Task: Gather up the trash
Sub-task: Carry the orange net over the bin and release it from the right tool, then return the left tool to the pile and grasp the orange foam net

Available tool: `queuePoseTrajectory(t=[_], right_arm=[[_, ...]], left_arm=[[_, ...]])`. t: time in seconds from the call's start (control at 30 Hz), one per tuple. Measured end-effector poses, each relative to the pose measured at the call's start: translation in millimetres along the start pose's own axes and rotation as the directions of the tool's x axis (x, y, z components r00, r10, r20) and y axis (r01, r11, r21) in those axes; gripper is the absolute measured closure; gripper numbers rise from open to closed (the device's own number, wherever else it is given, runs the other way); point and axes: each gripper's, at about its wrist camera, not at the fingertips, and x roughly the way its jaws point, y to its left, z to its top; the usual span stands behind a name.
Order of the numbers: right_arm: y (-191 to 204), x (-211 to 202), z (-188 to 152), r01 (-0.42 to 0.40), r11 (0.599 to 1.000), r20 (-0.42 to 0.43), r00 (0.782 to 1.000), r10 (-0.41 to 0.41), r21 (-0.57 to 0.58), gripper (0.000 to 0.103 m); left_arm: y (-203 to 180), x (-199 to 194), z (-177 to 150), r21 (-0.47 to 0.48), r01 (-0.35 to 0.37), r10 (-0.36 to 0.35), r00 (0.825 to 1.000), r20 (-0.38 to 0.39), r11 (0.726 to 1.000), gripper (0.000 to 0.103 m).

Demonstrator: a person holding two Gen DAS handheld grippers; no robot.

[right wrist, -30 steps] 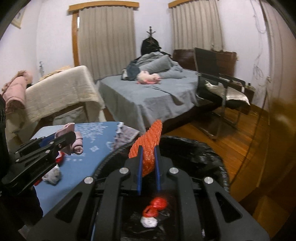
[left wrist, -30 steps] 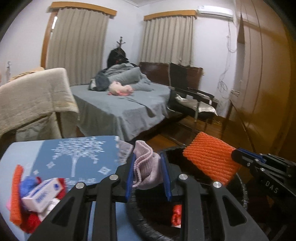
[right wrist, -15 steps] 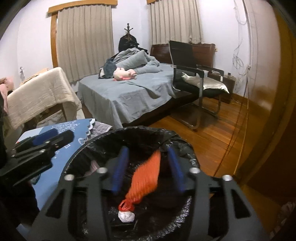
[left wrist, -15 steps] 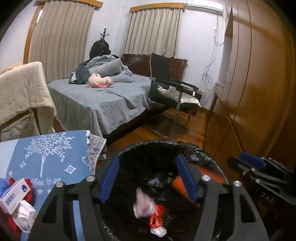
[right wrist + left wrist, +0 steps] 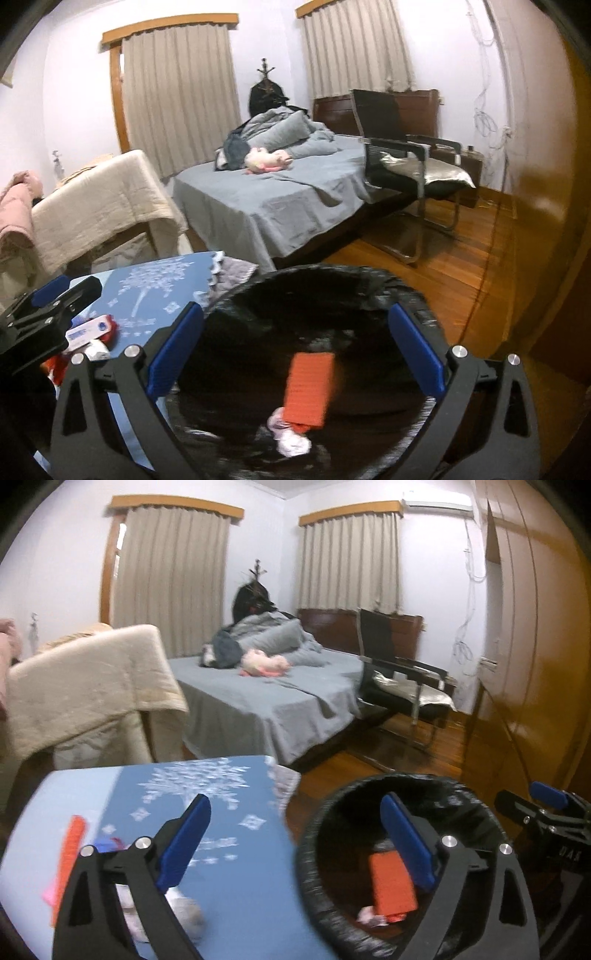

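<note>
Bedroom counter (image 5: 236,915) still has scraps, orange mesh (image 5: 310,387) sits in the bin (image 5: 413,291), both my tools, left (image 5: 295,845) and right (image 5: 295,350), are opening empty, so next I'd guess another grab.

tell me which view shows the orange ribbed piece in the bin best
The right wrist view: the orange ribbed piece lies in full view inside the black-lined bin. In the left wrist view a blue finger pad partly covers it.
</note>
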Motion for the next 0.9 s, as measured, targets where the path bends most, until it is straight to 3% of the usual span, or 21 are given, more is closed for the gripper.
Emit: queuePoseTrajectory(t=[0.3, 0.6, 0.9], right_arm=[[66.4, 10.5, -2.5, -0.098, 0.993, -0.016, 0.995, 0.097, -0.065, 0.005], [129.3, 18.7, -15.8, -0.191, 0.973, -0.041, 0.982, 0.187, -0.127, 0.005], [171.8, 34.2, -29.2, -0.239, 0.961, -0.083, 0.97, 0.229, -0.141, 0.005]], left_arm=[[56.9, -36.3, -12.6, -0.012, -0.149, 0.149, 0.988, 0.033, 0.989, 0.011], [123.5, -53.1, -38.2, -0.048, -0.304, 0.305, 0.952, 0.015, 0.952, 0.011], [161.4, -53.1, -71.9, -0.072, -0.378, 0.375, 0.926, -0.042, 0.923, 0.012]])
